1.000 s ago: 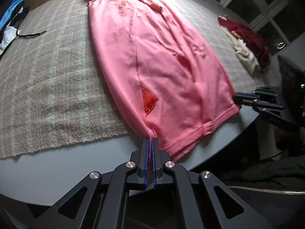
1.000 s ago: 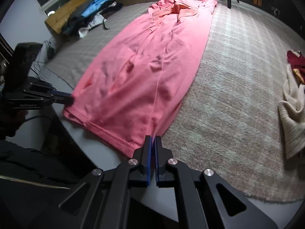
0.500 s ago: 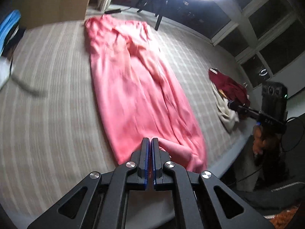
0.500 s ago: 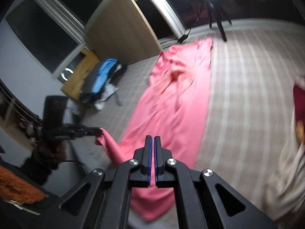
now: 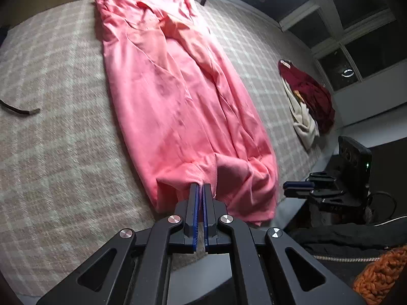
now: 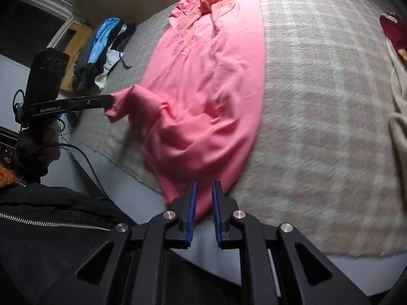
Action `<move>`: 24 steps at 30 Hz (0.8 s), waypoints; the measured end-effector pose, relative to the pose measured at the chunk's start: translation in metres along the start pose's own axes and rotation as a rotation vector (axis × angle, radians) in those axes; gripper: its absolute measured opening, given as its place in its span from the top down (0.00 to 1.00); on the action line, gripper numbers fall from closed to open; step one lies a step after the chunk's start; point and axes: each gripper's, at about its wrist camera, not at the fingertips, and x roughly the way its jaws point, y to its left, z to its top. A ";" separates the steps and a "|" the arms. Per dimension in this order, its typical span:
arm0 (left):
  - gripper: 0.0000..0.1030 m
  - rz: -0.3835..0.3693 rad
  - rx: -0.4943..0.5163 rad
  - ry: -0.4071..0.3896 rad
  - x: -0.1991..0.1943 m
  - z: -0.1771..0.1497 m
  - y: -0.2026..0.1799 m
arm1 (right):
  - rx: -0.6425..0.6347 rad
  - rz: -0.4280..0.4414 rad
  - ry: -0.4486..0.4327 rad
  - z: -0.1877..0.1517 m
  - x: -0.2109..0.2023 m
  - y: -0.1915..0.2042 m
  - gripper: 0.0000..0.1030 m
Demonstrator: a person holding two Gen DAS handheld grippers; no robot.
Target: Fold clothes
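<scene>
Your left claw (image 5: 201,186) is clenched on the pink garment's (image 5: 173,96) hem at the desk's near edge; your right claw (image 6: 203,190) is released. Carry both hem corners together, level, toward the far end.

White lettering reading "GenRobot.AI" runs along the black side of the left gripper (image 6: 109,101), at the left in the right wrist view; its last characters are small and only just legible. No other text, label or number can be read on anything in either view.
</scene>
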 end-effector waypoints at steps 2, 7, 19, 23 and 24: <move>0.98 -0.001 0.023 0.011 0.002 -0.001 -0.003 | 0.003 -0.043 -0.007 -0.007 0.002 0.003 0.83; 0.98 -0.019 0.073 0.028 0.003 -0.004 -0.005 | 0.033 -0.127 -0.017 -0.026 0.009 0.010 0.79; 0.98 -0.034 0.171 0.025 0.008 -0.017 -0.006 | -0.019 -0.252 -0.146 -0.029 0.029 0.041 0.95; 0.98 -0.043 0.177 0.012 0.001 -0.025 -0.008 | 0.000 -0.156 -0.138 -0.025 0.022 0.031 0.97; 0.98 -0.049 0.175 0.007 -0.003 -0.028 -0.010 | -0.001 -0.140 -0.139 -0.023 0.014 0.030 0.97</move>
